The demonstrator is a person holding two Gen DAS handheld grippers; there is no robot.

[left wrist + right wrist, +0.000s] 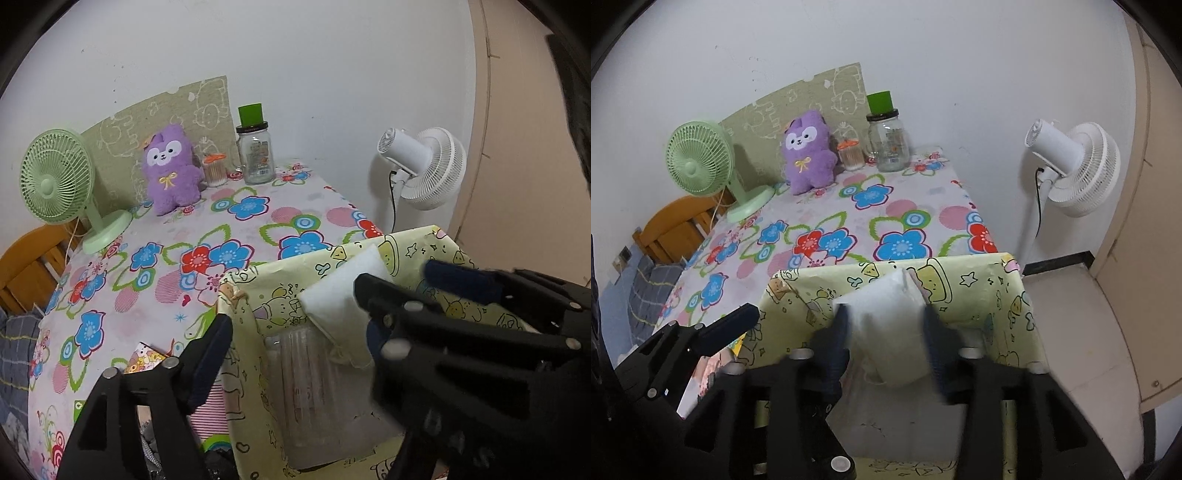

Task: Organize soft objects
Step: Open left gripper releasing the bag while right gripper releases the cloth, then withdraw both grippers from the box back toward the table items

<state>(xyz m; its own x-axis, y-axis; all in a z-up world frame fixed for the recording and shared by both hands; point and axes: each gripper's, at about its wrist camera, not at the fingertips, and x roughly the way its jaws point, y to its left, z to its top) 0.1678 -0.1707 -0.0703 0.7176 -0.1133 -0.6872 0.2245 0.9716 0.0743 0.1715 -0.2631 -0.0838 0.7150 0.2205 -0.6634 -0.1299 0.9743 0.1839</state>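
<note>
- White soft pad, a small pillow-like cushion with a thin loop of cord at its lower edge [886, 325], hangs above the open top of the pale-yellow cartoon-print box [979, 280], its upper corner against the box's far wall.
- Right gripper [886, 332] pinches the pad: fingers [838, 332] pressed in from both sides, fabric bulging between them.
- In the left wrist view the same pad [343, 291] sits over the box [258, 288] interior; some clear, pinkish wrapped items show on the box floor, too blurred to identify.
- Left gripper [325, 306] holds nothing. Fingers spread wide, one finger [210, 354] just outside the box's left wall, the other over the right side. Whether it touches the box: cannot tell.
- Step in hand, as a judgement: depositing the pad into the box. Pad is above the rim, not yet released.
- Next move likely calls for lowering the pad past the rim, then parting the right fingers. Risk: the cord loop snagging on a finger or the box edge.
- Box stands at the near edge of the bench under a flower-print cloth [849, 229].
- Purple plush toy with a white face and yellow bow [809, 155] sits at the far end of the bench, well apart from the box; probably the next soft item.
- Beside it: small orange-lidded container [851, 155], clear glass jar with a green cap [886, 140], mint-green desk fan [701, 162].
- White standing fan [1075, 166] on the floor to the right.
</note>
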